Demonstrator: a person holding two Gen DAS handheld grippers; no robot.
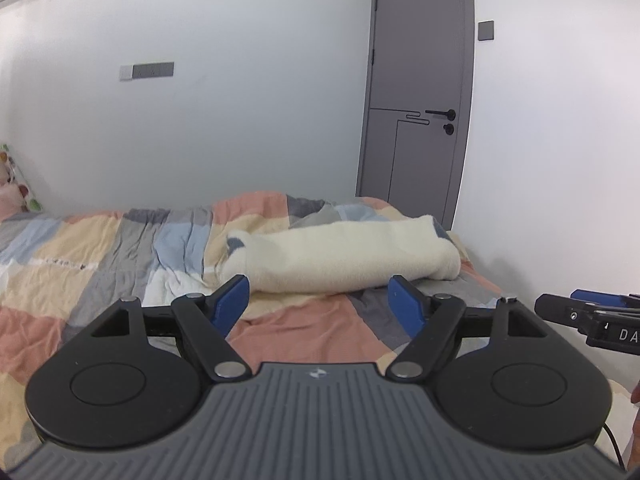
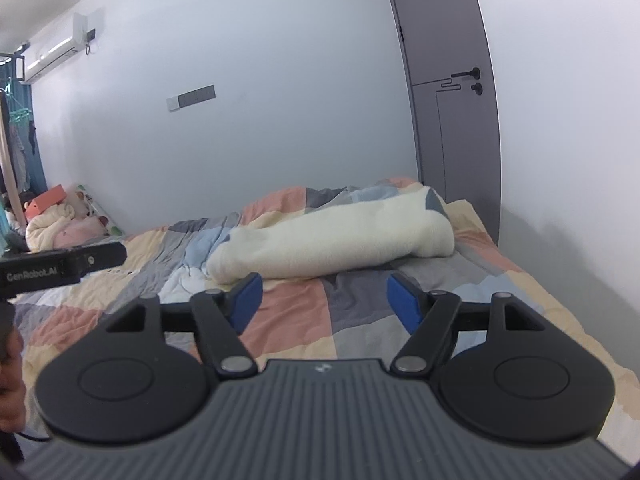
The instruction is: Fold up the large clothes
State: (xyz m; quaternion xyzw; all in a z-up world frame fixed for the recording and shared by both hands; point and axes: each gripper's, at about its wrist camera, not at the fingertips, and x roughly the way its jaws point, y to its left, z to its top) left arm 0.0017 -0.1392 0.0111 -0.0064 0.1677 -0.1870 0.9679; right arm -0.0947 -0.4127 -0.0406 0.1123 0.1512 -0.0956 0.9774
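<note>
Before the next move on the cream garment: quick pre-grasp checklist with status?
1. Left tool open, nothing between its fingers: ok.
2. Right tool open, nothing held: ok.
3. Cream garment in view ahead of both tools, lying on the patchwork bedspread: ok.
4. Garment spread flat for folding: not ok, it lies bunched in a roll.
5. Graspable edge or corner located: cannot tell, the hems are tucked into the roll.
6. Tools apart from each other: ok.

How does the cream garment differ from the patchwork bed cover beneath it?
The cream garment is plain, fluffy and bunched into a long roll with a few blue-grey patches; the patchwork bed cover is thin, chequered in peach, grey, blue and yellow, and spread flat, with wrinkles. The garment covers only a small part of the cover. Both are soft fabric.
</note>
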